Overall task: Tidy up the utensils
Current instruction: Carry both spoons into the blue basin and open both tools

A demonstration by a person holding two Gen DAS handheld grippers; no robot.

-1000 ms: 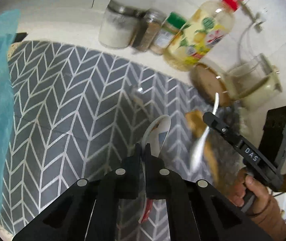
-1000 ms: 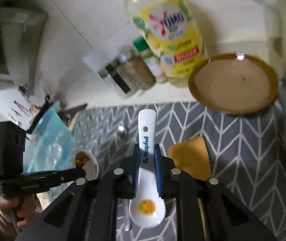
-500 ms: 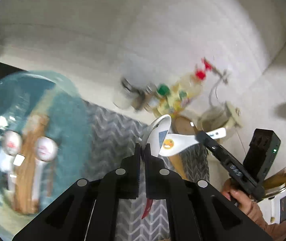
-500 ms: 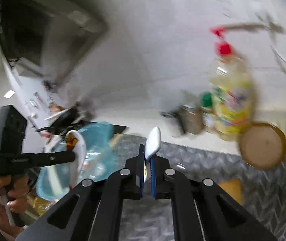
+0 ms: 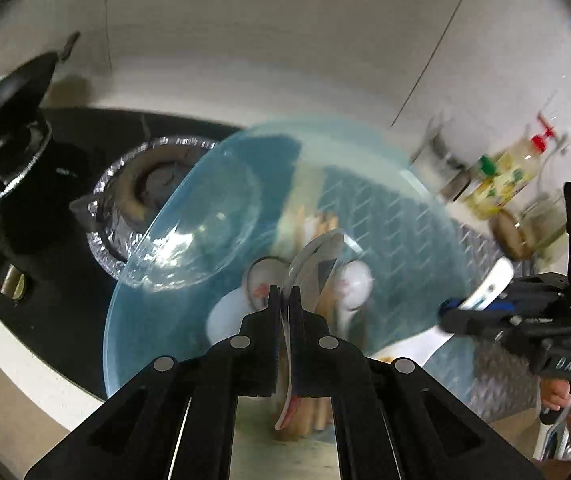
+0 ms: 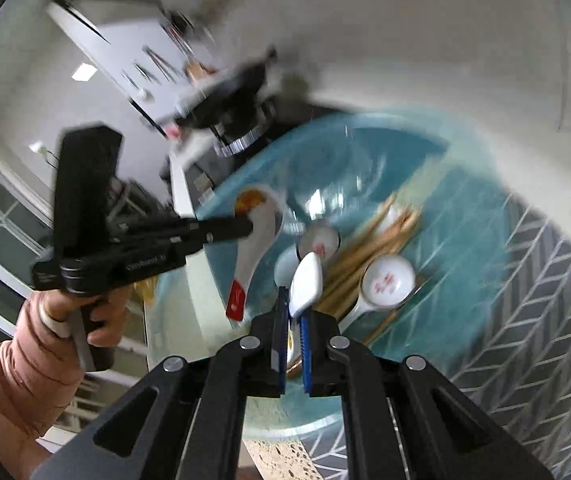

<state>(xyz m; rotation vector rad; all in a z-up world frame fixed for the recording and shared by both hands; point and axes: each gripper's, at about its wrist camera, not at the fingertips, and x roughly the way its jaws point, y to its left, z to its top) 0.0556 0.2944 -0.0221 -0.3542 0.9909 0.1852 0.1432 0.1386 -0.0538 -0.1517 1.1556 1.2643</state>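
Observation:
My left gripper is shut on a white ceramic spoon with a red handle tip, held above a translucent blue tray. It also shows in the right wrist view. My right gripper is shut on another white ceramic spoon, seen in the left wrist view over the tray's right side. The tray holds white spoons and wooden chopsticks.
A clear glass bowl sits in the tray's far part. A black gas stove with a foil-lined burner lies left of the tray. A grey chevron mat lies to the right, with a yellow bottle and jars behind.
Both grippers have swung left from the mat to above the blue tray, each still holding its spoon. The tray and stove now fill the views.

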